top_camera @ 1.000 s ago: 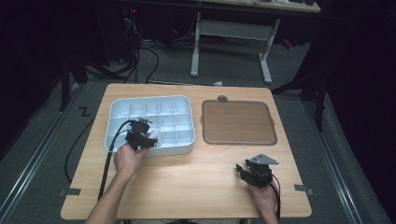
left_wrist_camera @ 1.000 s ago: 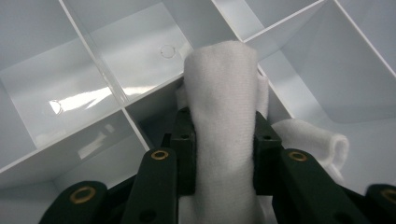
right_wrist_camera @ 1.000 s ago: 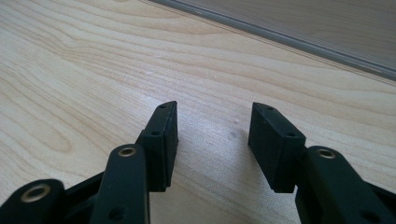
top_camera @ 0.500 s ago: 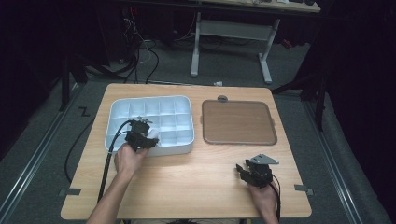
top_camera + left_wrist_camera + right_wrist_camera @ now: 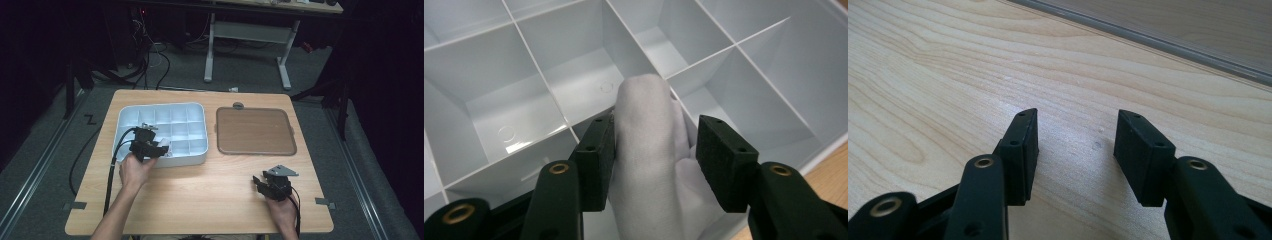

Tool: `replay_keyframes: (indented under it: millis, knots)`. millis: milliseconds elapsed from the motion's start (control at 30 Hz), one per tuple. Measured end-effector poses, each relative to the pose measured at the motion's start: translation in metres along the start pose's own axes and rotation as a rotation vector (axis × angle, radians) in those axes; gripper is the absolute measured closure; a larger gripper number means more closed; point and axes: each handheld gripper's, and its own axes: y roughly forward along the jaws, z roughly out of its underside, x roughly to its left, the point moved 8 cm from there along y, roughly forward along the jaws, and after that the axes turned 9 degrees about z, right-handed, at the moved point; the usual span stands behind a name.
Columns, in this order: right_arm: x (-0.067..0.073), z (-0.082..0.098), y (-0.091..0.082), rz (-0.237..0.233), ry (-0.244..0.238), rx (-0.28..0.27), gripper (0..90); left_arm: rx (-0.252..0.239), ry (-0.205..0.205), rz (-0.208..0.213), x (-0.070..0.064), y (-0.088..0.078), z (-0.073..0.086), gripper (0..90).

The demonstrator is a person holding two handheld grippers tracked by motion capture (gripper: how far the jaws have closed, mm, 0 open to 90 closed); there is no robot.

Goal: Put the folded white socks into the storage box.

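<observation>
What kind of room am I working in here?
Probably a lab or recording workspace, dimly lit: a wooden table on grey carpet, loose cables on the floor behind it, and a metal desk frame beyond. A white divided tray suggests sorting work.

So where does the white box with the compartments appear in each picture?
High view: the white box sits on the table's left half, beside the brown tray.
Left gripper view: its compartments spread across the picture, behind a white cloth.
Right gripper view: this camera faces bare table and the brown tray's rim.
Shared landmark: the wooden table, also at the left gripper view's lower right corner.
</observation>
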Motion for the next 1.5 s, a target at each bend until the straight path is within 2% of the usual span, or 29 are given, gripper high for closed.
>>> replay_keyframes:
  millis: [133, 333, 567, 600, 733, 900, 1067, 1200, 1233, 1300, 1433, 1500]
  knots:
    - [0.000, 0.000, 0.000, 0.000, 0.000, 0.000, 52.8, -0.029, 0.009, 0.006, -0.003, -0.004, -0.005, 57.8]
    - [0.000, 0.000, 0.000, 0.000, 0.000, 0.000, 52.8, 0.000, 0.065, -0.027, -0.001, -0.001, 0.005, 75.4]
    - [0.000, 0.000, 0.000, 0.000, 0.000, 0.000, 52.7, 0.036, 0.098, -0.065, 0.004, 0.008, 0.014, 84.1]
    - [0.000, 0.000, 0.000, 0.000, 0.000, 0.000, 52.7, 0.040, 0.107, -0.068, 0.004, 0.009, 0.015, 84.3]
    - [0.000, 0.000, 0.000, 0.000, 0.000, 0.000, 52.7, 0.078, 0.088, -0.077, 0.007, 0.014, 0.017, 84.5]
    - [0.000, 0.000, 0.000, 0.000, 0.000, 0.000, 52.6, 0.085, 0.095, -0.079, 0.009, 0.016, 0.019, 84.8]
    - [0.000, 0.000, 0.000, -0.001, -0.001, 0.000, 52.5, 0.117, 0.081, -0.091, 0.012, 0.021, 0.022, 84.3]
    - [0.000, 0.000, 0.000, -0.001, -0.001, 0.000, 52.5, 0.106, 0.072, -0.078, 0.012, 0.021, 0.023, 83.2]
    - [0.000, 0.000, 0.000, -0.001, -0.001, 0.000, 52.5, 0.101, 0.067, -0.072, 0.012, 0.019, 0.022, 81.8]
    - [0.000, 0.000, 0.000, -0.001, -0.001, 0.000, 52.5, 0.094, 0.048, -0.049, 0.008, 0.017, 0.020, 72.9]
    - [0.000, 0.000, 0.000, -0.001, 0.000, 0.000, 52.5, 0.059, 0.039, -0.027, 0.002, 0.010, 0.015, 62.1]
    - [0.000, 0.000, 0.000, -0.001, -0.001, 0.000, 52.5, 0.044, 0.029, -0.008, -0.001, 0.006, 0.012, 59.8]
